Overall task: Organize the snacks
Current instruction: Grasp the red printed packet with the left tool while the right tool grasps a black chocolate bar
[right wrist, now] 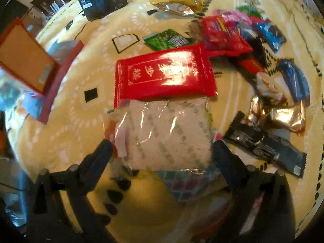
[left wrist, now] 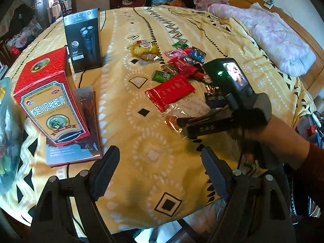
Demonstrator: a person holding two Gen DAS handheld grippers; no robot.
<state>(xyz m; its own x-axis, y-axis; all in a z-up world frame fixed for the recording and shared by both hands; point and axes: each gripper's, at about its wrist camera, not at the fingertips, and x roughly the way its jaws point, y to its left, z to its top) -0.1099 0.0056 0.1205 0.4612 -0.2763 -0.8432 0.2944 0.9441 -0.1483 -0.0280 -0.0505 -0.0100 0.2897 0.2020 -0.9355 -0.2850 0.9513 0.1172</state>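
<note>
A pile of wrapped snacks lies on a yellow patterned cloth (left wrist: 125, 125). A large red packet (left wrist: 171, 91) (right wrist: 165, 74) lies at its near edge, with a clear plastic packet (left wrist: 187, 106) (right wrist: 168, 133) just below it. My right gripper (right wrist: 162, 154) (left wrist: 185, 126) is open, its fingers straddling the clear packet low over the cloth. My left gripper (left wrist: 161, 172) is open and empty, hovering over bare cloth near the front edge. A yellow snack bag (left wrist: 144, 48) (right wrist: 178, 0), green packet (left wrist: 162, 76) (right wrist: 164, 39) and black packet (right wrist: 265, 143) lie around.
A red medicine box (left wrist: 48, 99) stands at left on a flat booklet (left wrist: 81, 141). A black shaver box (left wrist: 85, 40) stands behind it. A pink quilt (left wrist: 269, 34) lies at the far right. A plastic bag (left wrist: 6, 133) is at the left edge.
</note>
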